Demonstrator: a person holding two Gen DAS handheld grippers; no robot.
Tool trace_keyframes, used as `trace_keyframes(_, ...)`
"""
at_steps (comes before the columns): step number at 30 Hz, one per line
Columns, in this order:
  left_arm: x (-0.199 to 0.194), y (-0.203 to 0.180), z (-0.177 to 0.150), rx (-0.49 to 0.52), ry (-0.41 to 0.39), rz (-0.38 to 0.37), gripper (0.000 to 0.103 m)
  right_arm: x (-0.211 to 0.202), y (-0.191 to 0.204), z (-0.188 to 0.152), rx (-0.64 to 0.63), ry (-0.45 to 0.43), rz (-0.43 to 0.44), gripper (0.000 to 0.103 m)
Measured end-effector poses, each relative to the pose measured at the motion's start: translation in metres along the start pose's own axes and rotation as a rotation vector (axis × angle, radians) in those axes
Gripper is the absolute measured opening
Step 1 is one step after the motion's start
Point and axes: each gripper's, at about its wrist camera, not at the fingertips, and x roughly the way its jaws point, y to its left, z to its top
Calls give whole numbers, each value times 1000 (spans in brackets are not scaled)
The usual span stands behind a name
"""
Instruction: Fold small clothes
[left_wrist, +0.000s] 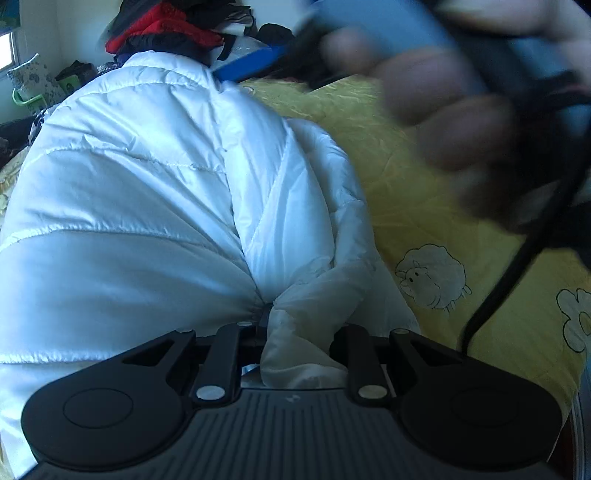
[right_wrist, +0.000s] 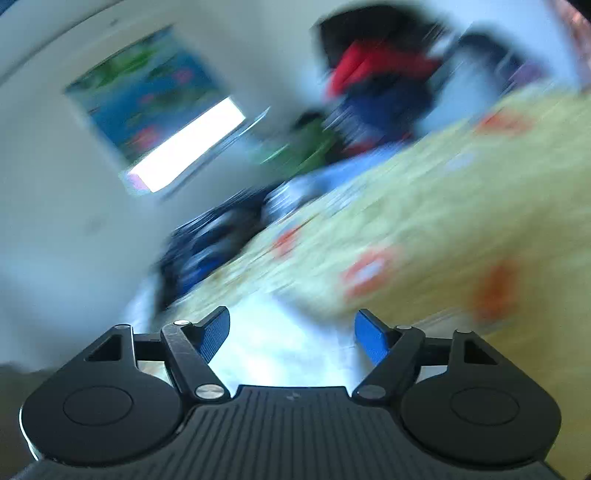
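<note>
The white puffer jacket (left_wrist: 147, 192) lies spread on the bed, on the yellow bedspread (left_wrist: 424, 221) printed with sheep and flowers. The left gripper (left_wrist: 264, 321) is closed tight on a bunched fold at the jacket's near edge — cloth puckers around the pinch and a loose flap spills back over the gripper's body.

The right gripper (right_wrist: 291, 332) has its jaws well apart with nothing between them. Its blue pads (right_wrist: 371, 339) frame a pale blur that may be jacket fabric; the whole view is smeared, so I cannot tell how near the jacket it is. In the left wrist view, the right hand (left_wrist: 461, 110) shows above the bedspread beside the jacket, also blurred.

Risks, as I judge them: the shell looks slick and puffy, so the single pinch could slip if pulled hard. The sleeve beside the pinch could drag under the jacket and spoil the fold. A fast, poorly placed right gripper might catch bedspread instead of jacket — or snag its dark cable (left_wrist: 517, 269).

No brand, label or readable writing shows anywhere.
</note>
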Motion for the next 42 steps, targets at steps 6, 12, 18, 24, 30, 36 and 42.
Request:
trace_keyframes(6,3,-6,0,39,-22,-2,18,75,-51,3,10,206,-133,73)
trace_keyframes(12,3,6,1,14,-17,-32,18,28,-48,11,56,46,-271,67)
trace_keyframes(18,8,12,6,11,-13,-41,18,-11,20,1,-216,-96,-154,73)
trace_keyframes(24,16,11,2,23,-17,-42,18,66,-6,-1,-223,230,-145,78)
trace_keyframes(30,22,15,7,34,-16,-52,19,89,-49,-17,-218,210,-149,78)
trace_keyframes(36,26,7,-1,138,-49,-8,19,99,-62,-33,-228,182,-117,77)
trace_keyframes(42,-15,14,-10,267,-83,-84,21,95,-55,-44,-272,131,-122,78)
